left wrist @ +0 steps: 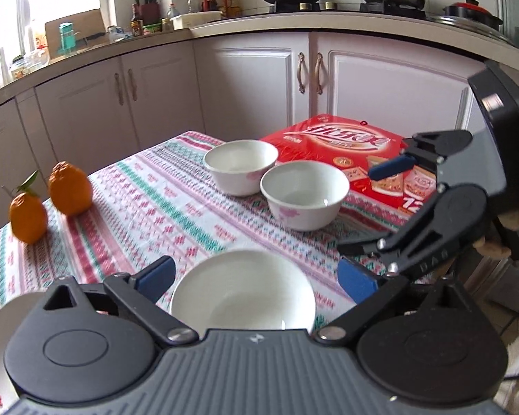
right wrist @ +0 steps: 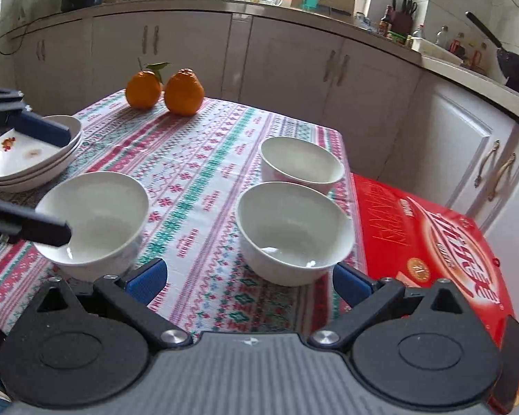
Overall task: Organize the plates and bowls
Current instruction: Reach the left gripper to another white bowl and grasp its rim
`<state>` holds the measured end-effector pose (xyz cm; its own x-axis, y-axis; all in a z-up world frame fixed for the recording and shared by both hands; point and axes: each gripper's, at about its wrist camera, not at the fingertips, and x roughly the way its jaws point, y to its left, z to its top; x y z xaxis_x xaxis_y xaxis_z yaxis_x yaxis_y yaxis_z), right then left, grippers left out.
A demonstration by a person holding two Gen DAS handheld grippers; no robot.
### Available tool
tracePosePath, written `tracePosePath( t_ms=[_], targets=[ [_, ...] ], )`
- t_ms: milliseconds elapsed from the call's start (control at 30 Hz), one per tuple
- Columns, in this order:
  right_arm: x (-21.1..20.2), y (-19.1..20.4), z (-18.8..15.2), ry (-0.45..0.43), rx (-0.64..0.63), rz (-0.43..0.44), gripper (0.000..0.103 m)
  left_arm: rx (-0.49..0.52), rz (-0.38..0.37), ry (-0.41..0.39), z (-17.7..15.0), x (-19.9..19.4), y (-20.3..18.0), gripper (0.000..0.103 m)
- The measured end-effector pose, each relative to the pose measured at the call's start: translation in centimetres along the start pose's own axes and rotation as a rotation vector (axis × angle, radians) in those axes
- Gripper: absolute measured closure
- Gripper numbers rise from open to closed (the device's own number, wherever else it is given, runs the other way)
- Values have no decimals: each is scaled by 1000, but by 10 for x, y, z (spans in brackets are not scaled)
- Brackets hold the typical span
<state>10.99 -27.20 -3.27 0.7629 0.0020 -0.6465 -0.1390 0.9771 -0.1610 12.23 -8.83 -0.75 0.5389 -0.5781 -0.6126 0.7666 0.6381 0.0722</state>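
Note:
Three white bowls stand on the patterned tablecloth (right wrist: 197, 173). My left gripper (left wrist: 256, 278) is open, and the nearest bowl (left wrist: 242, 294) lies between its blue pads (left wrist: 157, 275) without touching them. In the right wrist view that same bowl (right wrist: 97, 218) sits under the left gripper (right wrist: 68, 186), beside a stack of shallow plates (right wrist: 27, 162). My right gripper (right wrist: 249, 282) is open and empty, just short of a second bowl (right wrist: 294, 231). A third bowl (right wrist: 301, 164) stands behind it. The right gripper (left wrist: 354, 209) also shows at the right of the left wrist view.
Two oranges (right wrist: 166, 91) sit at the table's far corner. A flat red box (right wrist: 429, 242) lies past the table's right edge, beside the two bowls. White kitchen cabinets (left wrist: 252, 83) and a cluttered counter run behind the table.

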Motion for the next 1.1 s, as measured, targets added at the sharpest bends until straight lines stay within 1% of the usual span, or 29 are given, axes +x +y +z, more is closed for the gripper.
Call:
tracePosePath(
  t_ms=[167,400,667,833,900,967,1033,1100],
  targets=[
    [5,-7,-3,21,20,-10,0,33,-21,-4,19,15,-3,3],
    [12,-16,-9,11,50,-30,0,66,-69,3,44,46,-9,3],
    [24,-30,-13,-7,93,-16,0,62,-120,58,61,90,-11,4],
    [32,-37,-16,-26,117,11,0,81,-130,106,68,115,-13,6],
    [35,-38,-16,-26,115,16,0,75,-137,117,71,122,-11,7],
    [36,-39,-17,-31,109,27,0,55,-158,124,74,128,-8,11],
    [38,-41,-16,-33,102,33,3,37,-174,138,78,135,-6,20],
    [39,-43,-15,-35,102,37,6,27,-184,150,80,141,-4,23]
  ],
)
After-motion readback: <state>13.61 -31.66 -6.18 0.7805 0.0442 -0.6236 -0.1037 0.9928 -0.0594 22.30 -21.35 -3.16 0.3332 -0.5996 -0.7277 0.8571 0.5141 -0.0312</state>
